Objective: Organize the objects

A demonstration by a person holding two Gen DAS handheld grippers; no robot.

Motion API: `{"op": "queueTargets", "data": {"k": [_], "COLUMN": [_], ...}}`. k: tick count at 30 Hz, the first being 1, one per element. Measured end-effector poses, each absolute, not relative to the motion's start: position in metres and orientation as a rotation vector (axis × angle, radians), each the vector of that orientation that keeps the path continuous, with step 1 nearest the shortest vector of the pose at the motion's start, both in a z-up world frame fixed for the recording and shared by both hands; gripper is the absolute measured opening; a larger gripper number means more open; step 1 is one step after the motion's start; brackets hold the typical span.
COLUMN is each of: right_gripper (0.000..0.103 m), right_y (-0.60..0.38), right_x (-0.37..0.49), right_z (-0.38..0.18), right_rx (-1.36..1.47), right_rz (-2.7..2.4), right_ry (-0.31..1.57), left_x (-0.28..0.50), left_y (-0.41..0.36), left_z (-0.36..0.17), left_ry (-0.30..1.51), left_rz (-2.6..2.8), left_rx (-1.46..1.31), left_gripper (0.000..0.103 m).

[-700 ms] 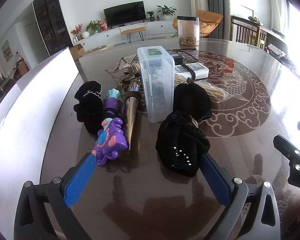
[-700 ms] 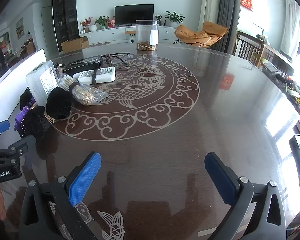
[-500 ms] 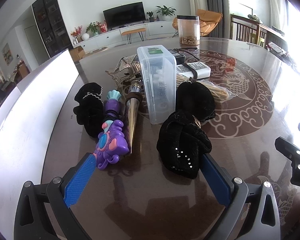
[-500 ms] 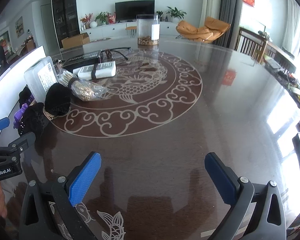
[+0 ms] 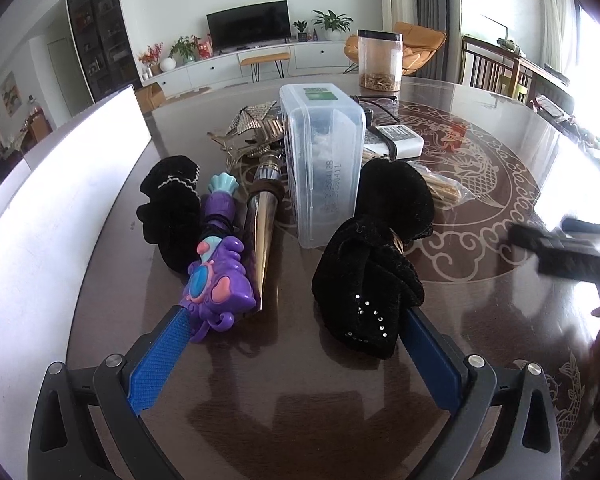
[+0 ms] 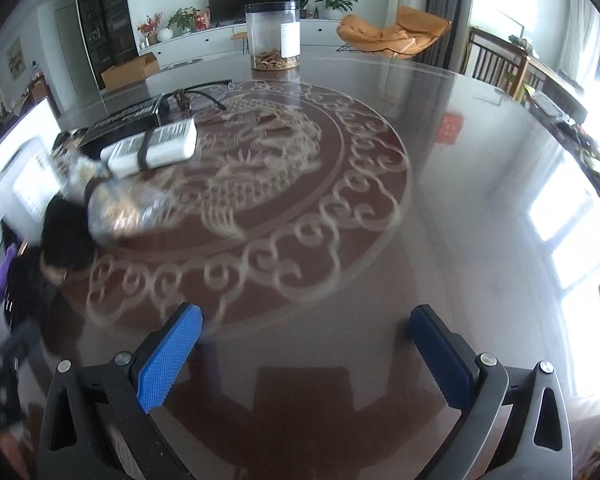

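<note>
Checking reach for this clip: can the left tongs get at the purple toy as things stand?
Probably yes. The left tongs are wide open, and the purple toy lies just off their left pad with nothing on top; a metal cone crowds its other side.

Dark brown bench [image 5: 300,380] with pale dragon-and-cloud scrollwork. Purple toy [image 5: 216,280], teal and pink spots. Black velvet cloth [image 5: 368,292] dotted with small studs. Clear plastic box [image 5: 322,160], green label. Blue ribbed claw pads [image 6: 170,364].
</note>
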State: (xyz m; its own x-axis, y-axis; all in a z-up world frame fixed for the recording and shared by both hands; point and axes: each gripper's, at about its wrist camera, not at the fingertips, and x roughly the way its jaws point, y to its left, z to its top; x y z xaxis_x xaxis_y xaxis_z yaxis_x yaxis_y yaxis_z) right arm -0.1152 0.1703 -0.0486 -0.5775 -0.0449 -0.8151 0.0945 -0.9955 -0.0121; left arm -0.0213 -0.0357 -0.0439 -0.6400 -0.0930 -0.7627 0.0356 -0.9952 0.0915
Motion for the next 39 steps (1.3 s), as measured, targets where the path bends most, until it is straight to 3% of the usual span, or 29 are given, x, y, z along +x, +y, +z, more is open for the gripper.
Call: {"op": "queueTargets", "data": {"k": [39], "right_gripper": [0.103], "right_y": [0.162], "right_x": [-0.138], "right_z": [-0.05], "right_rx": [1.379], "right_rz": [-2.691], "right_ry": [0.112], "left_x": [-0.037], "left_y": [-0.025], "left_z": [-0.056], "left_ry": [-0.175], "left_rz": [-2.754], "left_rx": [1.351], "left_gripper": [0.103]}}
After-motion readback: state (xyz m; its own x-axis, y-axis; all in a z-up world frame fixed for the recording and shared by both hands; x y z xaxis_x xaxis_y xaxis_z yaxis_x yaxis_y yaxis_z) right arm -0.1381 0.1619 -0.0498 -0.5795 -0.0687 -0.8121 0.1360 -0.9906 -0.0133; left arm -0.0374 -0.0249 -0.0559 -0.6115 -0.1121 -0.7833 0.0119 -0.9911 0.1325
